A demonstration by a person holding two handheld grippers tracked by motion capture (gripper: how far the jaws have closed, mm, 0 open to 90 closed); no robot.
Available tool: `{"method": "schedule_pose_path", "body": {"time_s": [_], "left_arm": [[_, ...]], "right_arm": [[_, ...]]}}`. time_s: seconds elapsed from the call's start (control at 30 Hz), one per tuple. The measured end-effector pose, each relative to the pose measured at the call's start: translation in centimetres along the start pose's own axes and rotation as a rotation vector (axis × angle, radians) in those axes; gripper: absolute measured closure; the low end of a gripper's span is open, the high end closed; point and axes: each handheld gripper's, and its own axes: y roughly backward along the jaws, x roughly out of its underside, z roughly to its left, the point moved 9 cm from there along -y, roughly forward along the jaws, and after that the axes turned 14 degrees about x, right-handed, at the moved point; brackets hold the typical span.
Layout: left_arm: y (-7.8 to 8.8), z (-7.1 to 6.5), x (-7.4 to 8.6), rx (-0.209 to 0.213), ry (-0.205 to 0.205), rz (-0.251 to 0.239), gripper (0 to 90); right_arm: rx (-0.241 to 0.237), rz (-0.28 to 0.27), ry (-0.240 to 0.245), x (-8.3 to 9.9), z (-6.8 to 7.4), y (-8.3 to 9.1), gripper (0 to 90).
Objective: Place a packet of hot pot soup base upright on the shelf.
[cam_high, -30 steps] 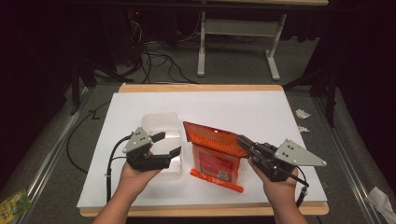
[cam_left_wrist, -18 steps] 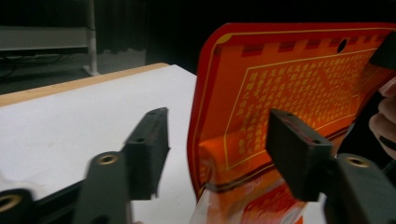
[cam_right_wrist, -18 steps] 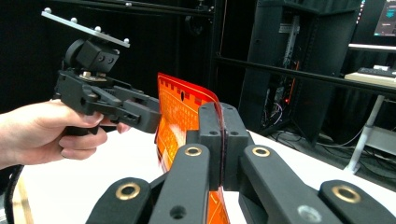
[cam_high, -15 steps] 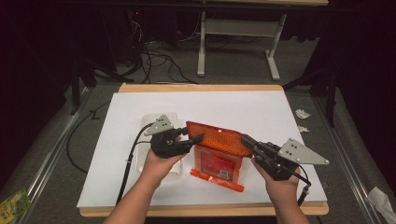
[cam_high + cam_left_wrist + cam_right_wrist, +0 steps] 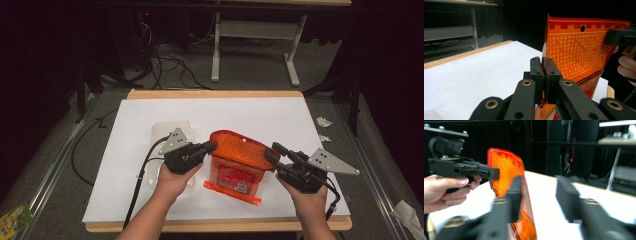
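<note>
- Since a second ago the left gripper (image 5: pixel 212 148) has crossed from beside the clear plastic container (image 5: pixel 170 131) to the left edge of the orange pouch (image 5: pixel 239 160), its jaws have just been closing and now pinch that edge; the right gripper (image 5: pixel 270 152) has just been opening its jaws, and the pouch, which lay slanted on the white board (image 5: pixel 280 117), now stands bowed upward between the two grippers.
- High view: the orange pouch sits near the front middle of the white board, its top curled up into an arch and its lower end with the red label resting on the board. The left gripper meets the pouch's left edge, with the clear plastic container just behind and to the left of the pouch. The right gripper is at the pouch's right edge; from here I cannot tell whether its pads touch the pouch.
- Left gripper view: the left gripper (image 5: pixel 543 65) has its jaws pressed together on the pouch's near edge. The orange pouch (image 5: pixel 576 52) rises upright beyond them, printed with gold characters and a hang hole near its top. The right gripper (image 5: pixel 621 37) shows at the pouch's far edge, with fingers (image 5: pixel 627 65) below it.
- Right gripper view: the right gripper (image 5: pixel 540 195) is blurred, its jaws spread apart; the orange pouch (image 5: pixel 507 173) runs by the left jaw, not clamped. Beyond the pouch, the left gripper (image 5: pixel 495 173) reaches its far edge.
</note>
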Motion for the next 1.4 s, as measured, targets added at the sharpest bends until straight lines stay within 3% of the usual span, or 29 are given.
{"method": "schedule_pose_path", "body": {"time_s": [0.03, 0.07, 0.1, 0.27, 0.37, 0.47, 0.5, 0.57, 0.63, 0.7, 0.77, 0.9, 0.93, 0.97, 1.03, 1.07, 1.1, 1.13, 1.27, 1.4], "left_arm": [[0.0, 0.0, 0.0, -0.002, 0.001, 0.001, 88.0], [0.0, 0.0, 0.0, -0.002, 0.001, 0.003, 88.0], [0.0, 0.0, 0.0, -0.004, -0.002, 0.007, 87.9], [-0.1, 0.0, 0.0, -0.006, -0.006, 0.007, 87.5], [-0.1, -0.1, 0.0, -0.010, -0.013, 0.011, 87.3], [0.0, -0.1, 0.0, -0.009, -0.016, 0.014, 87.0], [0.0, -0.1, 0.0, -0.010, -0.019, 0.014, 86.9], [0.0, -0.1, 0.0, -0.012, -0.021, 0.017, 86.4], [0.1, -0.1, 0.0, -0.019, -0.028, 0.025, 84.9], [0.2, -0.1, 0.1, -0.026, -0.030, 0.032, 83.3], [0.7, 0.6, 0.4, -0.073, -0.023, 0.063, 70.6], [2.0, 1.6, 0.9, -0.121, -0.012, 0.079, 52.7], [2.6, 1.9, 1.1, -0.138, -0.005, 0.083, 52.7], [4.1, 2.7, 1.4, -0.186, -0.007, 0.086, 45.4], [6.0, 3.4, 1.7, -0.237, -0.012, 0.095, 40.4], [6.0, 3.4, 1.7, -0.237, -0.012, 0.095, 38.3], [7.0, 3.7, 1.9, -0.260, -0.016, 0.094, 36.9], [9.3, 4.4, 2.3, -0.309, -0.020, 0.096, 36.1], [14.7, 6.5, 3.9, -0.439, -0.016, 0.099, 33.1], [19.1, 8.6, 7.0, -0.531, 0.060, 0.122, 30.2]], "right_arm": [[-0.002, 0.039, -0.023, 0.7, -0.2, 0.0, 30.5], [-0.002, 0.039, -0.023, 0.7, -0.2, 0.0, 30.5], [0.005, 0.069, -0.030, 1.7, -0.2, 0.1, 23.9], [-0.048, 0.156, -0.032, 4.6, 0.4, -1.1, 23.2], [-0.115, 0.207, -0.024, 6.3, 1.6, -1.8, 31.2], [-0.136, 0.222, 0.001, 6.9, 2.1, -2.0, 38.8], [-0.161, 0.224, 0.011, 7.2, 2.4, -2.1, 49.7], [-0.169, 0.230, 0.012, 7.3, 2.4, -2.2, 53.5], [-0.178, 0.233, 0.025, 7.5, 2.4, -2.4, 63.3], [-0.186, 0.236, 0.026, 7.5, 2.4, -2.4, 64.7], [-0.208, 0.242, 0.034, 7.5, 2.4, -2.3, 70.5], [-0.208, 0.248, 0.027, 7.6, 2.4, -2.2, 71.9], [-0.208, 0.248, 0.027, 7.6, 2.4, -2.2, 71.9], [-0.209, 0.249, 0.027, 7.6, 2.4, -2.2, 71.9], [-0.205, 0.253, 0.025, 7.6, 2.4, -2.2, 72.0], [-0.205, 0.253, 0.025, 7.6, 2.4, -2.2, 72.0], [-0.202, 0.256, 0.021, 7.6, 2.5, -2.2, 72.0], [-0.201, 0.257, 0.021, 7.6, 2.5, -2.2, 72.1], [-0.207, 0.254, 0.031, 7.5, 2.6, -2.1, 72.1], [-0.208, 0.252, 0.034, 7.5, 2.7, -2.0, 72.2]]}}
